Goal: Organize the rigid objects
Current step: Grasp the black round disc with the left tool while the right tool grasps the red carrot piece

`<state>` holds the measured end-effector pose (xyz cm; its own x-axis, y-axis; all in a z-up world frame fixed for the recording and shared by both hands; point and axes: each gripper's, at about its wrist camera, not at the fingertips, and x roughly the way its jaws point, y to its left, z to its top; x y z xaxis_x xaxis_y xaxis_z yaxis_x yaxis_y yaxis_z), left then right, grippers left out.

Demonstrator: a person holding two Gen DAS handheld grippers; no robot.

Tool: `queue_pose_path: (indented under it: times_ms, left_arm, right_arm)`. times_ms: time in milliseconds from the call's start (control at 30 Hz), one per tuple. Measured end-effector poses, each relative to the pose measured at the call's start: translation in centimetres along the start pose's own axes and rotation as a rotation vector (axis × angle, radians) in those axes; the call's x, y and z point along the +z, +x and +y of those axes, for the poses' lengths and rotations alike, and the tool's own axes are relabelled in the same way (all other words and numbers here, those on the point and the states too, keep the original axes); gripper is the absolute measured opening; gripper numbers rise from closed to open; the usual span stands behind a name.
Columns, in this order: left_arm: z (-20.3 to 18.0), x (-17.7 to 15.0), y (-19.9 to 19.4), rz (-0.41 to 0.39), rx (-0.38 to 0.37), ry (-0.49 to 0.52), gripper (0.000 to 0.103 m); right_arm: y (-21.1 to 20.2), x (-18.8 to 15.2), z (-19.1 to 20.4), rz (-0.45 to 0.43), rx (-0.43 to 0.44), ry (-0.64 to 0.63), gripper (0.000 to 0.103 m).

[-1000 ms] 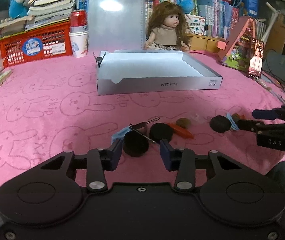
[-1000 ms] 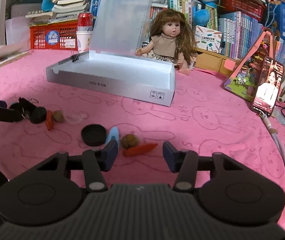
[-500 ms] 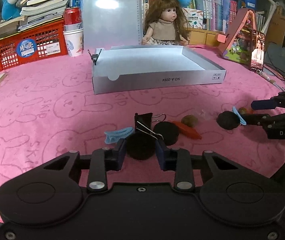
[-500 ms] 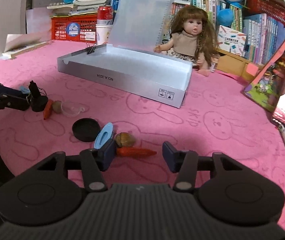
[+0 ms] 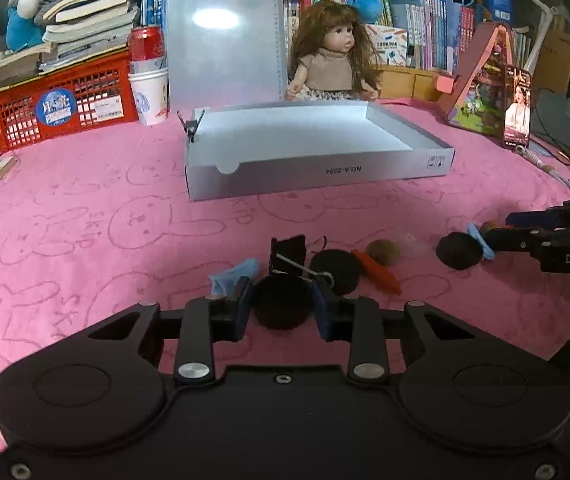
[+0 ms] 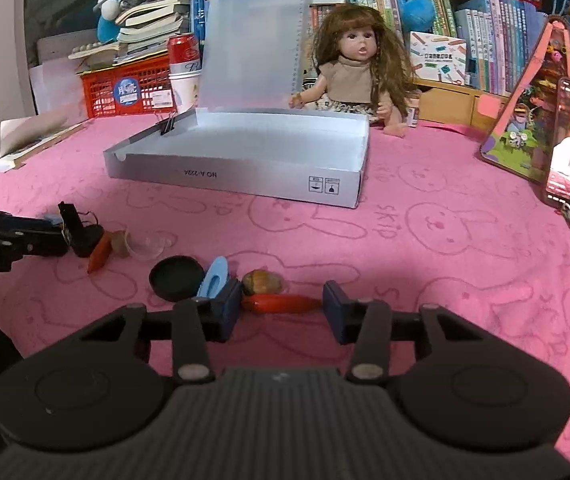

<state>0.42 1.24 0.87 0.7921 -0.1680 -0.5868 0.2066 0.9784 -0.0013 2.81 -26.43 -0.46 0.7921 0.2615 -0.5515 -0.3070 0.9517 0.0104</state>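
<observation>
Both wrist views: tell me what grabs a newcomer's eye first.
A long-haired doll sits at the back of the pink cloth, behind an open grey box. Up front, the left gripper clamps a black cap, while the right gripper straddles an orange carrot toy.

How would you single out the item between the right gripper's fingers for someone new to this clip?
In front of the open grey box, on the pink cloth, the right gripper straddles an orange carrot-shaped piece, lying flat. A brown nut-like lump sits just behind it.
</observation>
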Motion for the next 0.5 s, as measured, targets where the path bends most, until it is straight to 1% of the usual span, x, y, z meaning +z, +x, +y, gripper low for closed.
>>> queue_pose_path:
  times_ms: [233, 500]
  left_arm:
    - [0.0, 1.5, -1.4, -0.040, 0.016, -0.015, 0.031]
    - [0.8, 4.5, -0.6, -0.054, 0.018, -0.059, 0.031]
  right_arm:
    - [-0.3, 1.2, 0.3, -0.007, -0.045, 0.028, 0.049]
    - [0.9, 3.7, 0.4, 0.017, -0.075, 0.097, 0.049]
